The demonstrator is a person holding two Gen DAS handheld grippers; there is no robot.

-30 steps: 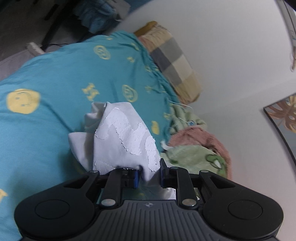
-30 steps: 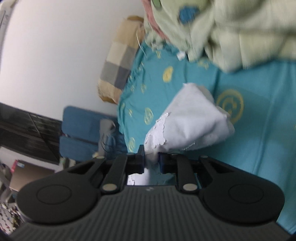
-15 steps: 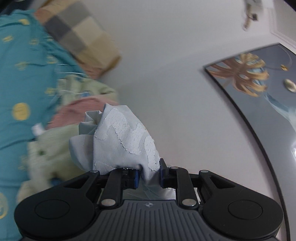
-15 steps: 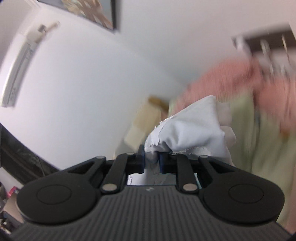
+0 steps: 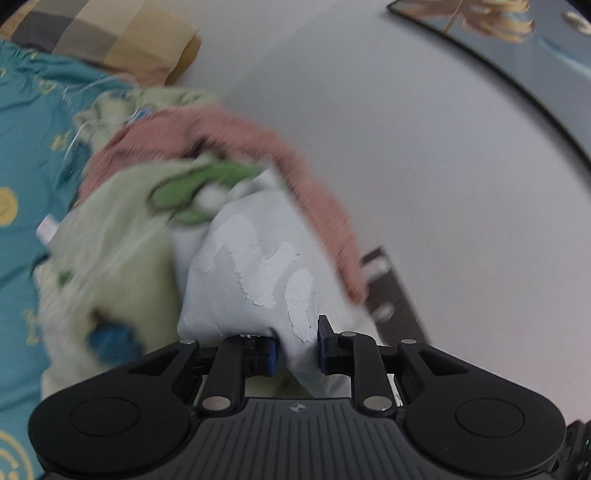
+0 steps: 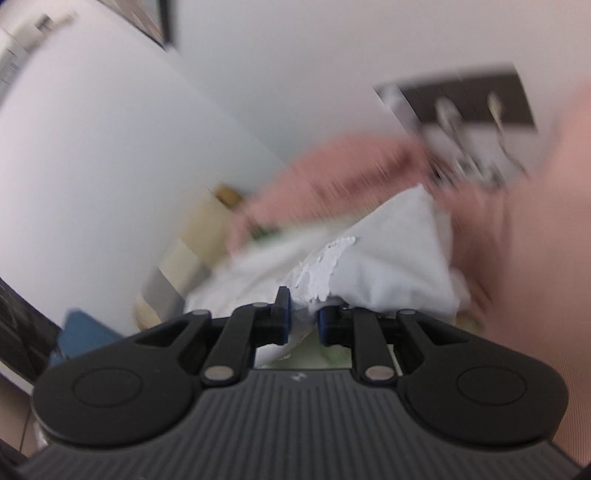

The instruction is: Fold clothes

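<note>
Tongs on both sides are closed narrowly on the same pale garment: the left tongs pinch a bunched fold of the white garment between their blue pads, and the right tongs clamp another gathered edge of it, so the cloth is carried in the air between the two hands, off the bed. From the grip the fabric rises toward twelve o'clock in each wrist view, puffing into a loose crumpled mound, with a cracked, flaking white print on its face. Judging by that slack drape, it is light, thin and wholly limp; it will not hold any shape by itself and will sag wherever it is unsupported. It does not look slippery or fragile, though the peeling print could shed more if it is creased hard. The present holds are on bunched cloth, which suits carrying but not folding; I would judge that better holds are the two shoulder or hem corners, taken one layer thick and spread apart so the piece hangs flat. Beyond it, at about ten o'clock in the left view, lie a green patterned blanket and a pink knitted piece on the teal bedsheet, with a checked pillow at eleven against the wall.
</note>
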